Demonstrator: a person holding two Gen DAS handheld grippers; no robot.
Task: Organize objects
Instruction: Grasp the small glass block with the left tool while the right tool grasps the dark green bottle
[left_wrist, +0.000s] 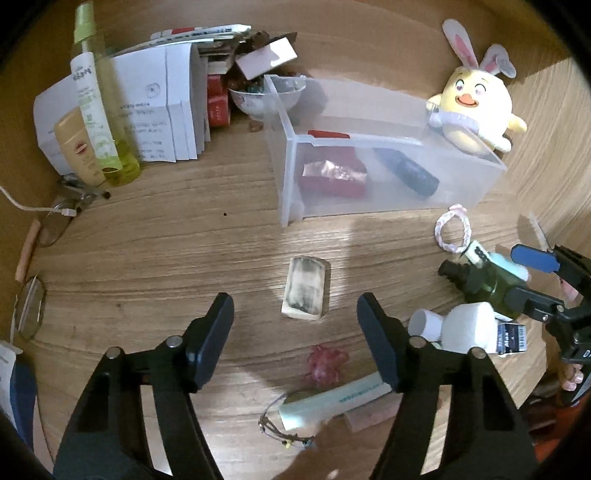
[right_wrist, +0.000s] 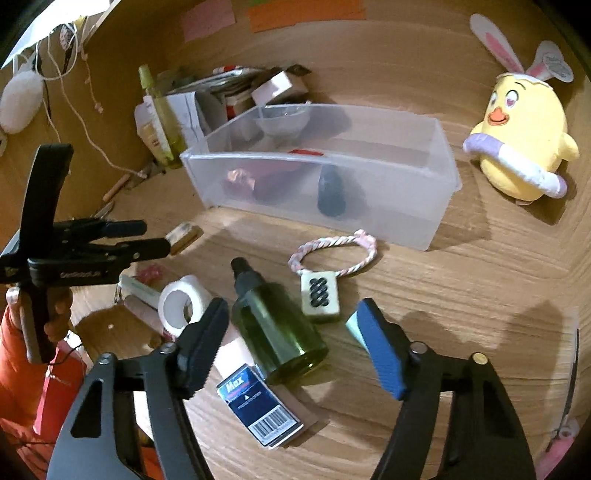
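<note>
The left gripper is seen with its black ribbed jaws parted and nothing between the pads; a small rectangular block with a worn, smudged face lies on the wood-grain table just ahead of the gap. Below the jaws a pink crinkled hair tie, a pale tube and a thin beaded cord are found.

The right gripper is likewise held apart, one pad black, the other blue. A green translucent bottle with a black cap lies on its side between the jaws; whether the pads touch it cannot be told. A dark blue barcoded box lies just beside the bottle's base, and a white tape roll to its left. A cream tile with dark loops is attached to a braided pink-and-white ring.

Beyond these, a frosted clear plastic bin is shown holding a red object and a dark cylinder. A yellow plush chick with rabbit ears stands beside it. Spray bottles and paper boxes are stacked at the far left.
</note>
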